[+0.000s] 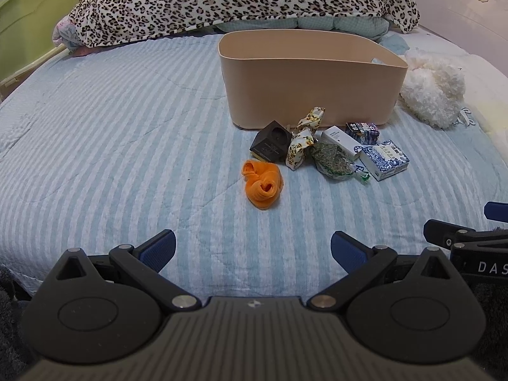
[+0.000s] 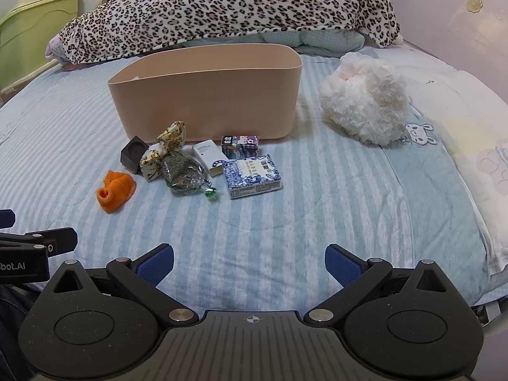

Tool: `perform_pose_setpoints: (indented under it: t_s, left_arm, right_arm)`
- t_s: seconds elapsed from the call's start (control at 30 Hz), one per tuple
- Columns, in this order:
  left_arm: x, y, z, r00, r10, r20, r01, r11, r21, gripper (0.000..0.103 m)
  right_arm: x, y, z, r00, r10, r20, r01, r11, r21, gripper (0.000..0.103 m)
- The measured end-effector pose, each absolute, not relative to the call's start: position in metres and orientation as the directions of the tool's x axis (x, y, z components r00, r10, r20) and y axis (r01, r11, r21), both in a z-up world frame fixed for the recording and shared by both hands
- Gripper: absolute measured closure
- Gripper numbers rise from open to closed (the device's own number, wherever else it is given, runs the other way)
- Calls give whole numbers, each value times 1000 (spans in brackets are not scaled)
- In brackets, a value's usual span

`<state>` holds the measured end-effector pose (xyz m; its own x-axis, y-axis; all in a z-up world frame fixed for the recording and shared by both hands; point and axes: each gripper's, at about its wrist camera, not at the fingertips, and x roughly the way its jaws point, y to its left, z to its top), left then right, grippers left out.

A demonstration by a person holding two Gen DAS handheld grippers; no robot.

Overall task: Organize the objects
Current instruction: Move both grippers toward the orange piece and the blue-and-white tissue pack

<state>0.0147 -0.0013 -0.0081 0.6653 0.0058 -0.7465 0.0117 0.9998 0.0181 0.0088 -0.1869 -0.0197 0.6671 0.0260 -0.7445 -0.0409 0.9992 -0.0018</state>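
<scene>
A tan bin [image 1: 314,89] [image 2: 206,95] stands on the striped bed. In front of it lie an orange sock roll [image 1: 263,185] [image 2: 116,190], a dark cube box [image 1: 271,141] [image 2: 133,154], a floral cloth bow [image 1: 303,139] [image 2: 163,149], a clear bag of green herbs [image 1: 335,160] [image 2: 182,174], a white box [image 1: 344,141] [image 2: 209,155], a small cartoon box [image 1: 362,132] [image 2: 239,144] and a blue-white patterned box [image 1: 385,158] [image 2: 252,176]. My left gripper [image 1: 253,247] is open and empty, well short of the sock. My right gripper [image 2: 249,262] is open and empty, short of the boxes.
A leopard-print blanket [image 1: 241,0] [image 2: 228,9] is heaped behind the bin. A fluffy white plush [image 1: 431,85] [image 2: 365,98] lies to the bin's right. A green cabinet [image 1: 35,16] stands at the far left. A pink wall [image 2: 460,9] runs along the right.
</scene>
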Motion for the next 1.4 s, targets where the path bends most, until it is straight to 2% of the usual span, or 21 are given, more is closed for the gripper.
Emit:
perform_pose_setpoints:
  t_s: [0.53, 1.4]
  left_arm:
    - [39, 1, -16, 655, 8, -756, -1, 1000, 10, 0]
    - [121, 6, -63, 611, 50, -790, -13, 998, 54, 0]
  right_arm:
    - [30, -189, -29, 656, 35, -754, -53, 999, 0, 1]
    - [120, -198, -71, 599, 11, -800, -69, 997, -37, 6]
